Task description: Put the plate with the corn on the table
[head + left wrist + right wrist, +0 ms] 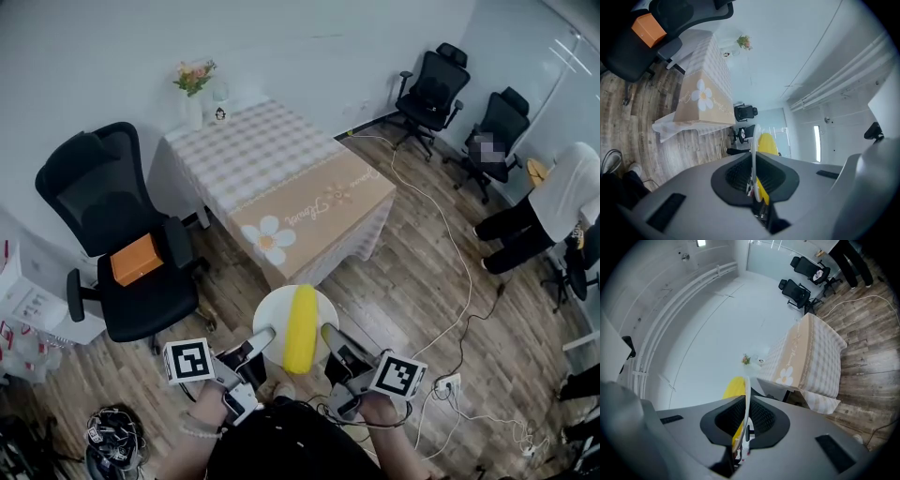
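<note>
Your left gripper [261, 339] and right gripper [332, 336] sit low in front of you, side by side and pointing roughly level, marker cubes facing up. Between them is the plate [277, 314]: the left jaws are pinched together on its left rim and the right jaws are clamped on its right rim, and each gripper view shows the thin white edge caught between the pads. So the plate hangs in the air, carried from both sides, over the floor [412, 309] and just short of the table [281, 173]. It is not touching the near corner. The corn [301, 328] lies along the middle of the plate, its tip aimed at the table.

The table wears a checked cloth with a tan daisy runner, and a vase [194, 94] of flowers stands at its far corner. To its left is a black chair [112, 202] with an orange box [137, 260] on the seat. A white cable [448, 246] snakes across the wood planks at right. Two more chairs [433, 86] stand by the far wall, and a person [553, 199] is at the right edge.
</note>
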Tool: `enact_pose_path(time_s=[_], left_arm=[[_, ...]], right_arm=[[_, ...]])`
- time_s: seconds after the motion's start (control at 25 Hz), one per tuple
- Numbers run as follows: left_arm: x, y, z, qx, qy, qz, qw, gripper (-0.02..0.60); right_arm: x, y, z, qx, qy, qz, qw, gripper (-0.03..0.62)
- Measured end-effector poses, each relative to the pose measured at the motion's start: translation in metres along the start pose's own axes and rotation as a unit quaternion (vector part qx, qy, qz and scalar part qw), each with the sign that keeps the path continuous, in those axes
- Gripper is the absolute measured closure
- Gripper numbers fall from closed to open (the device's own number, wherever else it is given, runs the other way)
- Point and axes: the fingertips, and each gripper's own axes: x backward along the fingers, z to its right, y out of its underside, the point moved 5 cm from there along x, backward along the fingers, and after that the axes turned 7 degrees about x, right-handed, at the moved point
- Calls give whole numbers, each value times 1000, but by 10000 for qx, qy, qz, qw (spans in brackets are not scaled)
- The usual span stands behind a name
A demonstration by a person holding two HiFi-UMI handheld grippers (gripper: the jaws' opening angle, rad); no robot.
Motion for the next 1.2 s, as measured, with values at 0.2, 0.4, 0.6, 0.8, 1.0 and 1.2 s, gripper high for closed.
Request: enact_pose_path(time_s=[0.2,0.4,0.6,0.8,1.0,1.2], left_arm=[[-15,-10,4,23,25,116,9999,554],[-25,-12,3,-34,-13,210,9998,554],[-29,-14,5,-61,-69,256,9996,554],[-31,-21,4,-34,-95,279,9996,554],[-43,-29,1,-52,-109,202,9997,554],[-60,-42,3,-31,-43,146,9999,554]], right_arm=[[-11,-18,8,49,-101,-75,9999,543],[-12,-27,18,53,-69,-172,9998,543],[-15,-31,22,-15,-154,-214,9997,543],[-23,-35,24,6,-201,-234,9995,543],[-27,-41,34,-51,-99,-176,9998,543],[-36,-57,40,20,-101,-113,9999,543]])
